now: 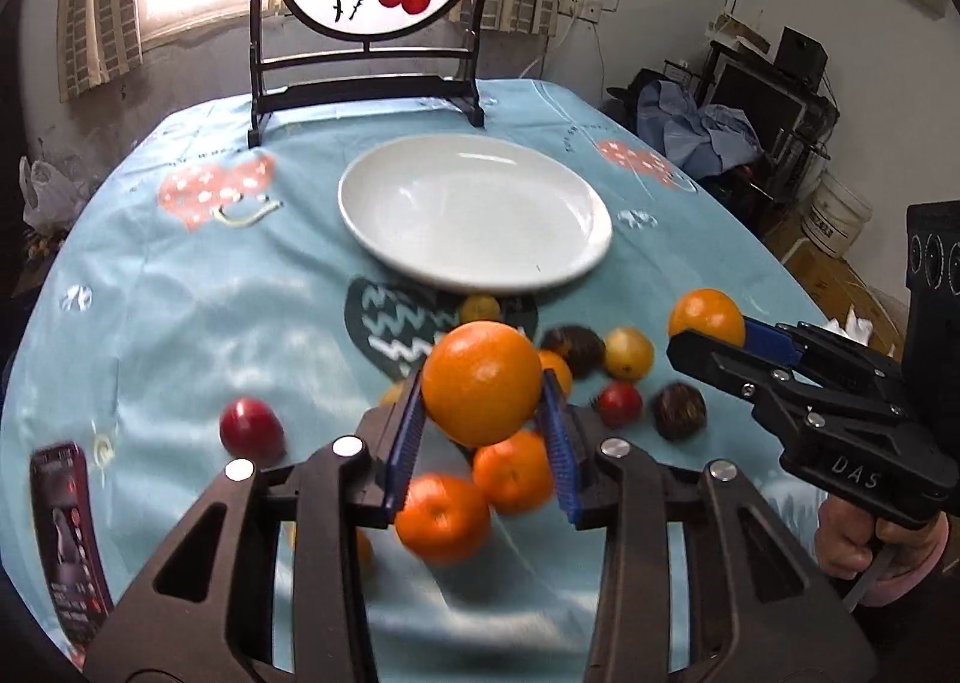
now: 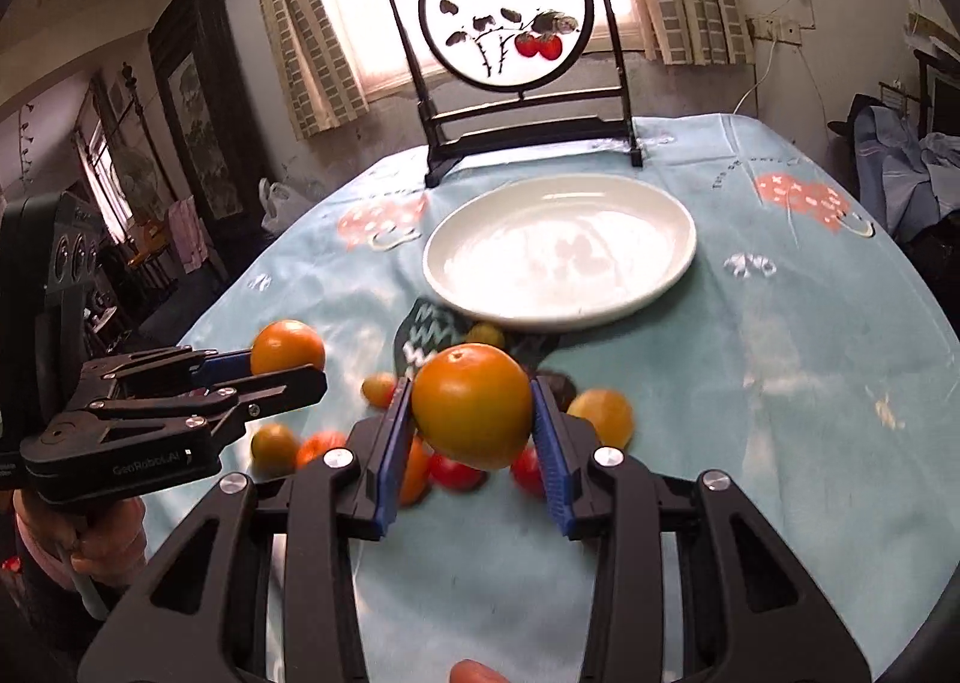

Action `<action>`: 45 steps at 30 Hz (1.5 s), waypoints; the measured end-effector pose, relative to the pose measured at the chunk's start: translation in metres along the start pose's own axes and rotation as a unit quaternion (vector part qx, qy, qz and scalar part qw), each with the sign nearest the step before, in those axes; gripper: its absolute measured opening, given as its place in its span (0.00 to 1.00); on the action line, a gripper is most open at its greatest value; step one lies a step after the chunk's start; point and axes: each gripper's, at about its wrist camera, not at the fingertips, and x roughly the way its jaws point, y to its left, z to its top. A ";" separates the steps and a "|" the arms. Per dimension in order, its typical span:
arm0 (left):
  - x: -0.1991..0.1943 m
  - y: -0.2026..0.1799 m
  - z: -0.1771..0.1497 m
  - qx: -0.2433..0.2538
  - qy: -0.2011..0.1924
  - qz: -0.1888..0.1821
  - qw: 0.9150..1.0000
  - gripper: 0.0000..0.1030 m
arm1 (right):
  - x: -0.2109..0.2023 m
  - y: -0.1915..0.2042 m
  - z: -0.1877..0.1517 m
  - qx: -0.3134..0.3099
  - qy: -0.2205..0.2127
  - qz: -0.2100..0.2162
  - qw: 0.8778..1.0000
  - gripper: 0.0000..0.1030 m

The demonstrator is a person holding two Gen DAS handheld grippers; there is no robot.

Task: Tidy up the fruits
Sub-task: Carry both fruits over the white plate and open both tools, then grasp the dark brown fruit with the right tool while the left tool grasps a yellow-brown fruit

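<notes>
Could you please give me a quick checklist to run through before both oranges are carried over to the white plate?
1. Left gripper clamped on its orange: ok.
2. Right gripper clamped on its orange: ok.
3. Both oranges lifted off the table: ok.
4. White plate free of fruit: ok.
5. Path over the loose fruit to the plate unobstructed: ok.
6. Grips firm enough for the carry: cannot tell.

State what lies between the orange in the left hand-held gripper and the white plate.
In the left wrist view, a small yellowish fruit lies between the orange and white plate.
</notes>
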 end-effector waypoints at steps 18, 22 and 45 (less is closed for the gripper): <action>0.159 0.034 0.089 -0.009 0.120 0.059 0.991 0.42 | 0.168 -0.059 0.079 0.023 0.148 -0.094 0.984 0.40; 0.115 0.036 0.092 -0.014 0.072 0.062 0.995 0.73 | 0.135 -0.057 0.083 0.026 0.113 -0.083 0.990 0.46; -0.026 0.058 -0.104 -0.044 0.013 0.089 0.995 0.95 | 0.020 -0.037 -0.055 -0.018 0.091 -0.119 0.989 0.63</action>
